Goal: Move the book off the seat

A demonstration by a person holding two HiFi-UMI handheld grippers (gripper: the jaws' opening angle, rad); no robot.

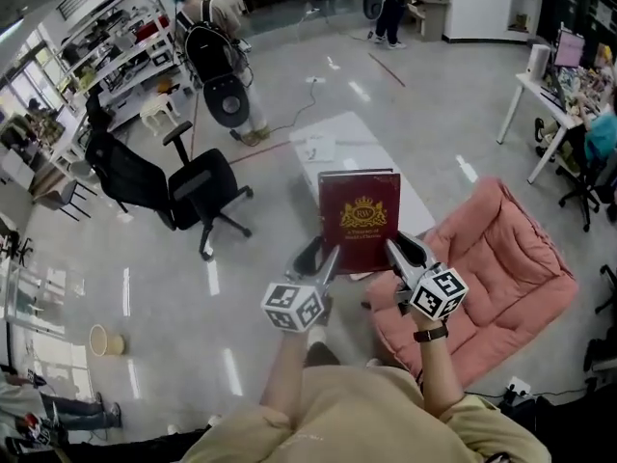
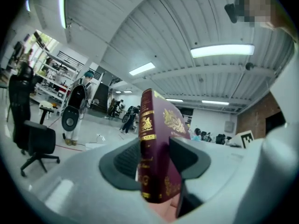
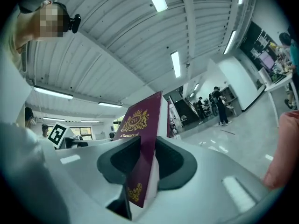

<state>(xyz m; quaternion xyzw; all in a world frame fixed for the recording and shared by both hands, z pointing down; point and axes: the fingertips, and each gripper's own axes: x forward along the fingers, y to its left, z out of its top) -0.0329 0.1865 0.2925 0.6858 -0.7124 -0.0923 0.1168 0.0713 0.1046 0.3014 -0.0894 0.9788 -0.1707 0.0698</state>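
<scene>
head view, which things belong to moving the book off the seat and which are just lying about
In the job:
red book, clamped at its lower corners by the left gripper and right gripper
pink seat

Just lying about:
black office chair
white table
tan bin

Open floor [image 1: 145, 287] stretching at left of left gripper [image 1: 324, 255], giving wide passage there. Black office chair [image 1: 198, 193] standing further left, well apart. White low table [image 1: 333, 148] lying straight ahead beyond book [image 1: 359, 208], partly hidden by it. Pink seat [image 1: 506, 268] spreading just beside right gripper [image 1: 399, 253], blocking low path at right. Both grippers clamping book at its lower corners, so gap between them being filled. Person with backpack [image 1: 217, 56] standing beyond table, in way of far passage. White desk [image 1: 545, 99] standing at far right, well apart from seat.
</scene>
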